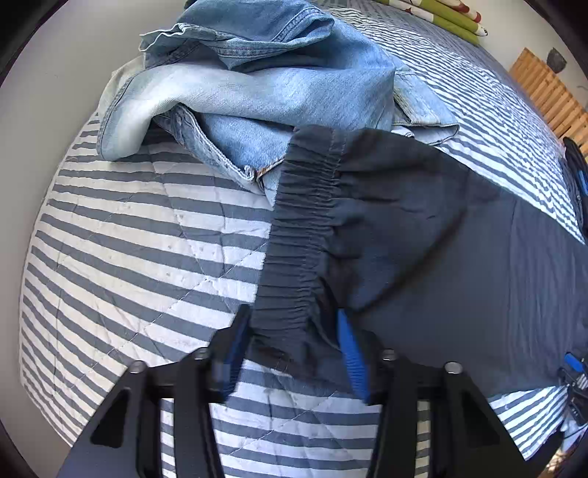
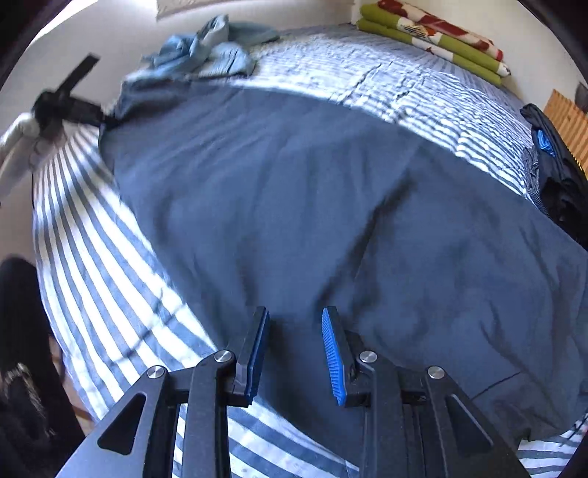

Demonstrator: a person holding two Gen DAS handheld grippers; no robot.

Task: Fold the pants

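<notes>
1. Left claw (image 1: 294, 331): jaws spread wide, blue pads (image 1: 352, 353) on either side of the gathered waistband (image 1: 294, 235) of the dark pants (image 1: 422, 228); not pinched, a gap showing between pad and cloth on the left side.
2. Left of that claw: bare striped bedspread (image 1: 147, 235), quilted, flat.
3. Ahead of it, just past the waistband: crumpled heap of light blue jeans (image 1: 257, 84), touching the top end of the waistband.
4. Right of it: dark pants running flat across the bedspread toward the right edge of the view.
5. Far ahead and right: folded green and red blanket (image 1: 441, 14) at the head of the bed.
6. Right claw (image 2: 294, 349): jaws apart at a middling width, holding nothing, hovering low over the near edge of the dark pants (image 2: 312, 206); contact with the cloth impossible to tell.
7. Left of it: striped bedspread (image 2: 110, 257), blurred; far left and ahead, the other claw at the waistband end, beside the jeans (image 2: 205, 51).
8. Ahead of it: pants spread broad and mostly smooth.
9. Far right: pile of dark clothes (image 2: 555, 172) at the bed's edge, green and red blanket (image 2: 433, 36) beyond.
</notes>
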